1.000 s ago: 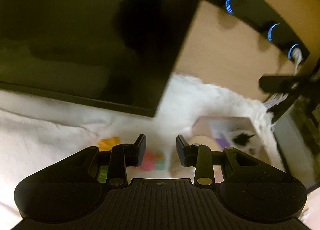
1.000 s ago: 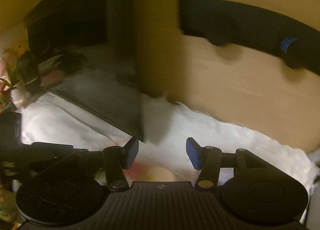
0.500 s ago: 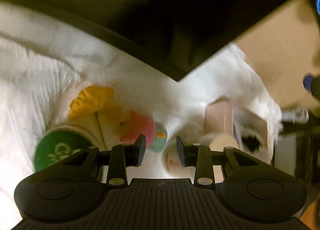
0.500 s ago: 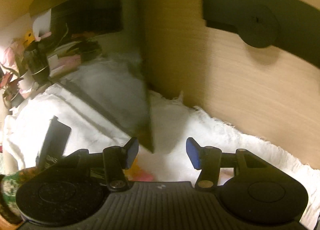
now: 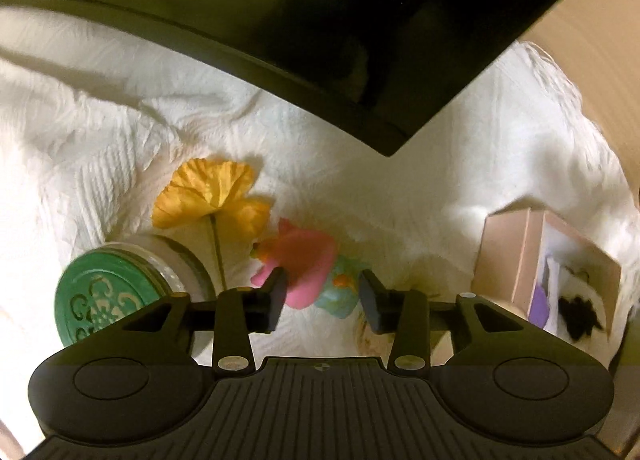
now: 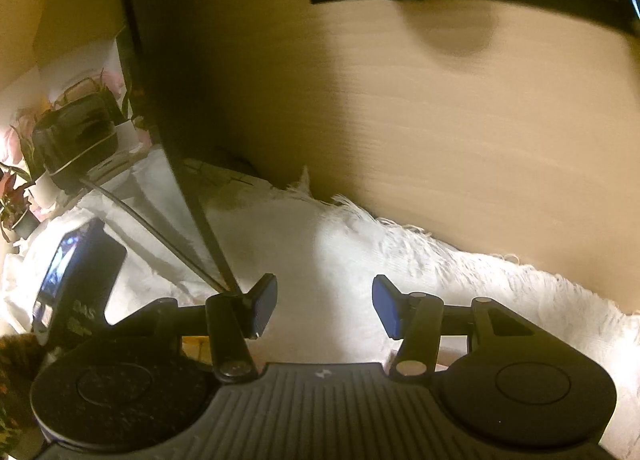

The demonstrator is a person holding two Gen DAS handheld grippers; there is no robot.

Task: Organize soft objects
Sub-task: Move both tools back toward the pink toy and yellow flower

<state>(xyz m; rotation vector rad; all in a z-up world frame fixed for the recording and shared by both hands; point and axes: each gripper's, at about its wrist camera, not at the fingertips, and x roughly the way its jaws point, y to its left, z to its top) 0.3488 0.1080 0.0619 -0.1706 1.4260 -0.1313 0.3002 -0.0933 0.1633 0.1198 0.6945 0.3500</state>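
Presently the left claw [image 5: 322, 300] points down over a white textured cloth [image 5: 360, 188], its jaws opening with nothing pressed between the pads. Just beyond its fingertips, at frame centre, lie a pink soft toy [image 5: 304, 264] and, touching it, a teal soft toy [image 5: 340, 292]. A yellow fabric flower [image 5: 208, 192] lies to the left of them, its stem running past a round jar with a green patterned lid [image 5: 106, 300] at lower left. At right, an open beige cardboard box [image 5: 516, 260] holds purple, white and black items, indistinct. The right claw [image 6: 324, 310] stands released over white fringed cloth [image 6: 440, 260], grasping nothing, beside a tan wooden panel [image 6: 440, 120].
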